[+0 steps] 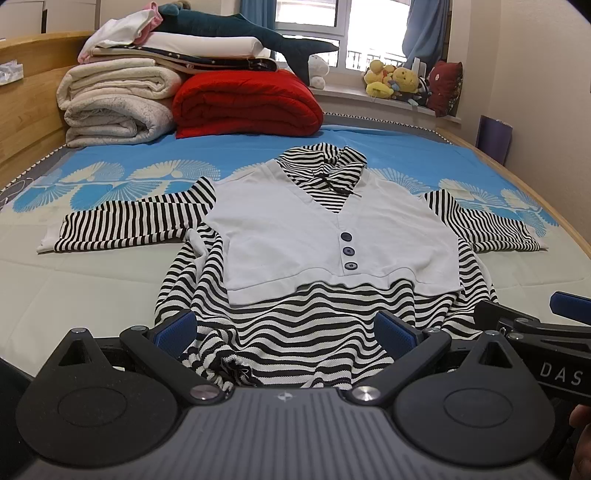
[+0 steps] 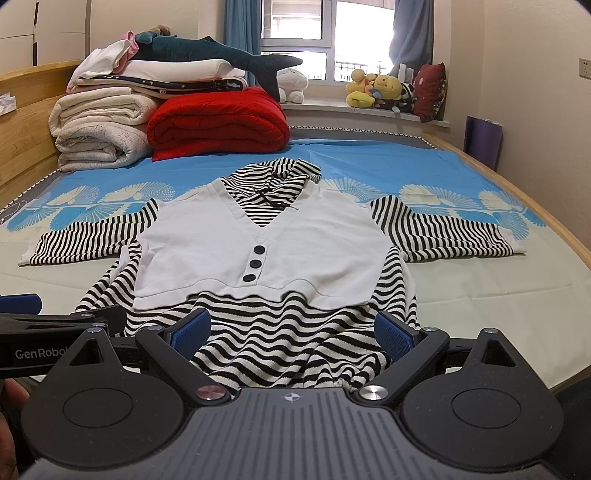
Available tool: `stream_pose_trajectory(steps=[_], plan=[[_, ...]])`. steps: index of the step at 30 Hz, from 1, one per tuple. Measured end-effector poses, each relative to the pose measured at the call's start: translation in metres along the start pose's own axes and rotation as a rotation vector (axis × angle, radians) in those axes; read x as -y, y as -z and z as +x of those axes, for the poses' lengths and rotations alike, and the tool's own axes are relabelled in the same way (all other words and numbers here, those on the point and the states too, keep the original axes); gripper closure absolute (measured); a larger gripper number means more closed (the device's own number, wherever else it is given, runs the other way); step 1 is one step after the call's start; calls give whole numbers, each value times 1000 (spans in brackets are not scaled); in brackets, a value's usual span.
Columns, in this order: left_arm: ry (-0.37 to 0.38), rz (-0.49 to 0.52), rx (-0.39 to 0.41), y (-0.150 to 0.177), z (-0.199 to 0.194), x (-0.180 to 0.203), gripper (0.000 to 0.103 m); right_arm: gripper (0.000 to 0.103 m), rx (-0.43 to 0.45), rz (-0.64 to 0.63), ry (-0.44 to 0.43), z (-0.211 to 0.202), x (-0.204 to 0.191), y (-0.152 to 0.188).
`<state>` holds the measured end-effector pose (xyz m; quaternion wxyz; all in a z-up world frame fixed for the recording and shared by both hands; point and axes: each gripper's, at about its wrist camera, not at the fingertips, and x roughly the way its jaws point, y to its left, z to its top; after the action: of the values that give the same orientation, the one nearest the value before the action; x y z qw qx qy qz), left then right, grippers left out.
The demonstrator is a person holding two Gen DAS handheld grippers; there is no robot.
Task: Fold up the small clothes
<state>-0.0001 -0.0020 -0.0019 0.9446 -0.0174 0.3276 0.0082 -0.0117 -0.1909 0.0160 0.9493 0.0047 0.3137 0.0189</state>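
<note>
Both pairs of jaws stand wide apart with nothing between their blue pads: the left gripper [image 1: 286, 332] and the right gripper [image 2: 293, 332] sit side by side at the near edge of the bed [image 2: 480, 295], each pointing up along the garment. Under them spreads the bed's pale quilted cover, turning further off to a blue sheet [image 1: 388, 147] printed with white fan shapes. On it the striped dress [image 1: 314, 317] lies flat, face up, collar far and hem near, its black-and-white sleeves spread out to either side. Its rumpled skirt runs up between the open fingers of both grippers; whether the pads touch the cloth cannot be told. A white vest panel [image 2: 258, 243] covers the chest, just beyond the fingertips, closed by three dark buttons [image 1: 349, 251] in a column. At the head of the bed, well apart from the dress, are cream blankets [image 1: 114, 107] in a stack, a folded red quilt [image 2: 218, 122] and a plush shark [image 1: 236, 29] lying on top of the pile. Soft toys [image 2: 376, 88] sit on the window sill.
</note>
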Motion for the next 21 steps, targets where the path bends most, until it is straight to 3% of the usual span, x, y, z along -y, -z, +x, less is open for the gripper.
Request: stream_pose_trajectory(steps=[16,21], plan=[[-7,9,-8,-1,3,-1,1,8,-5,3,-1,1,1,0],[-74,-47,-80,-9,32,-24,1,8,-38,82,92,21,28,-6]])
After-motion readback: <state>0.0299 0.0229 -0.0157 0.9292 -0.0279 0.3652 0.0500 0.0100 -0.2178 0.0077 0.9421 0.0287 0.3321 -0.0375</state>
